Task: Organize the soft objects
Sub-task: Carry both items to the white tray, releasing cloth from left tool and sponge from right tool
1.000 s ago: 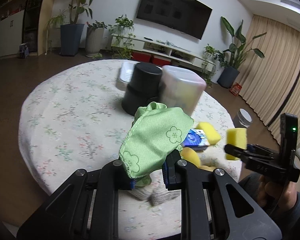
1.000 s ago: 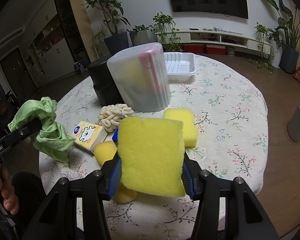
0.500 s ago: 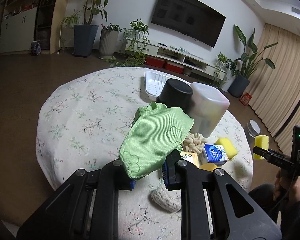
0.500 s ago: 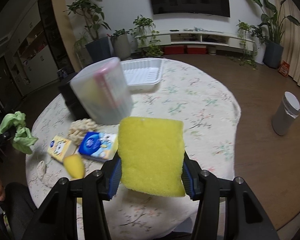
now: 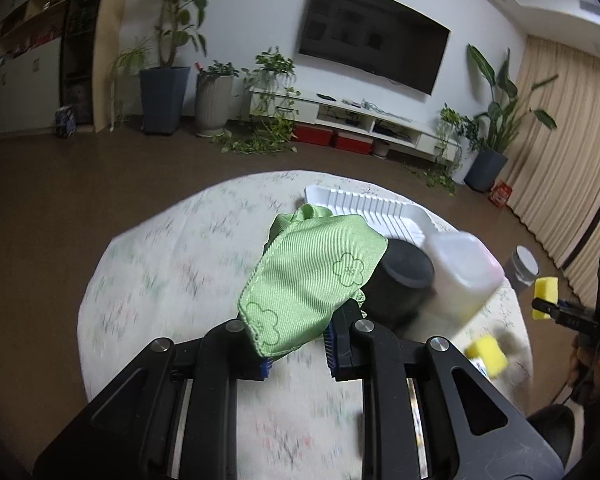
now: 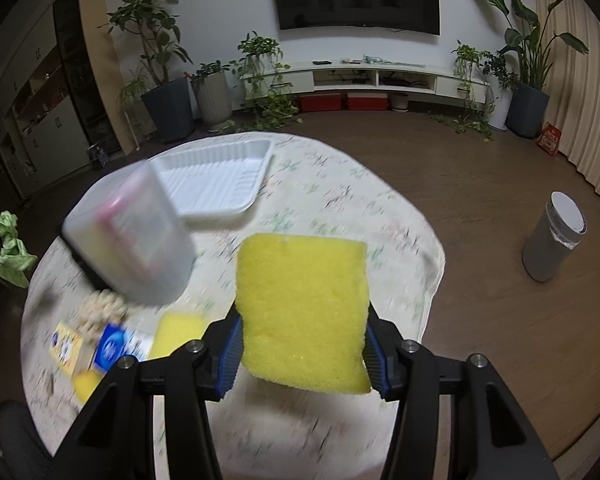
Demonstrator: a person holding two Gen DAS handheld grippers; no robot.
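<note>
My left gripper (image 5: pixel 298 354) is shut on a green cloth (image 5: pixel 312 276) with flower prints, held above the round table. The same cloth (image 6: pixel 6 248) shows at the far left of the right wrist view. My right gripper (image 6: pixel 302 364) is shut on a flat yellow sponge (image 6: pixel 302 312), its blue pads pressing both edges; from the left wrist view that sponge (image 5: pixel 545 292) appears far right. On the table lie a second yellow sponge (image 6: pixel 178 332), a knobbly beige sponge (image 6: pixel 102 310), and small tissue packs (image 6: pixel 110 350), all blurred.
A white ribbed tray (image 6: pixel 216 178) sits at the table's far side. Beside it stand a frosted plastic container (image 6: pixel 134 240) and a black pot (image 5: pixel 400 280). A grey bin (image 6: pixel 554 236) stands on the floor to the right. The flowered tablecloth (image 6: pixel 340 200) covers the round table.
Both grippers have pulled back and risen from the table, so it looks smaller and farther. The cloth and the sponge stay gripped as before.
</note>
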